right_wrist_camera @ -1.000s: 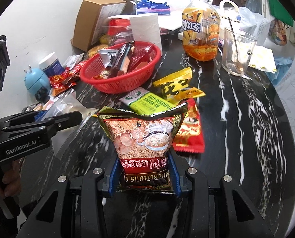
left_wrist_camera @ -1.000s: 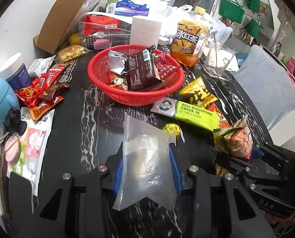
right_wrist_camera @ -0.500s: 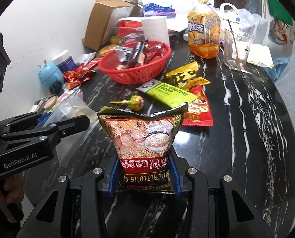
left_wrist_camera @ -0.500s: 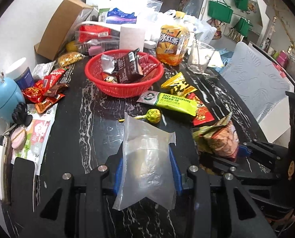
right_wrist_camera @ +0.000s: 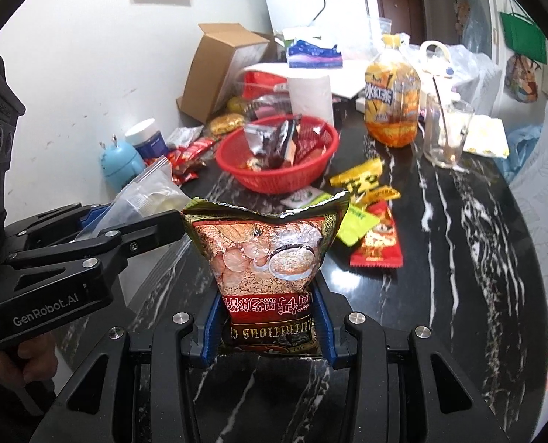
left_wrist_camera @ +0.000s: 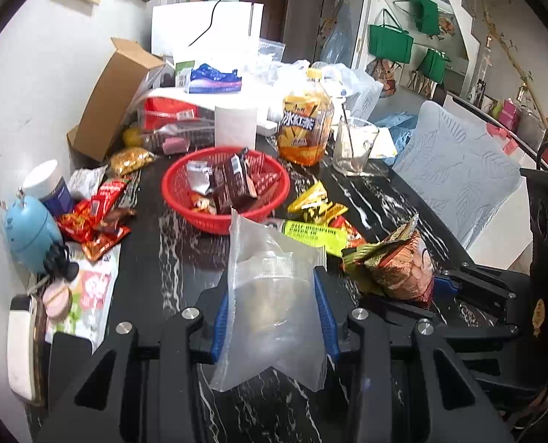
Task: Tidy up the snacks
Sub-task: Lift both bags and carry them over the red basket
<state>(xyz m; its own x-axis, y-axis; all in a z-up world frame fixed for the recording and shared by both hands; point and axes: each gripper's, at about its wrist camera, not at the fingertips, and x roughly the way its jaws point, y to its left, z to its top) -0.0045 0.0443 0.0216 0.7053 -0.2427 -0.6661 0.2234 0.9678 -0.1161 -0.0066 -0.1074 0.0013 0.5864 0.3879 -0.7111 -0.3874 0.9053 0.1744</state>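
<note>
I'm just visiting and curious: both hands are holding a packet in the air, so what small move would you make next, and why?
Probably carry the right hand-held gripper forward toward the red basket and let its cereal snack bag go there. The bag is clamped and off the table, the basket already holds other snacks, and the left hand-held gripper is busy with a clear plastic bag.
</note>
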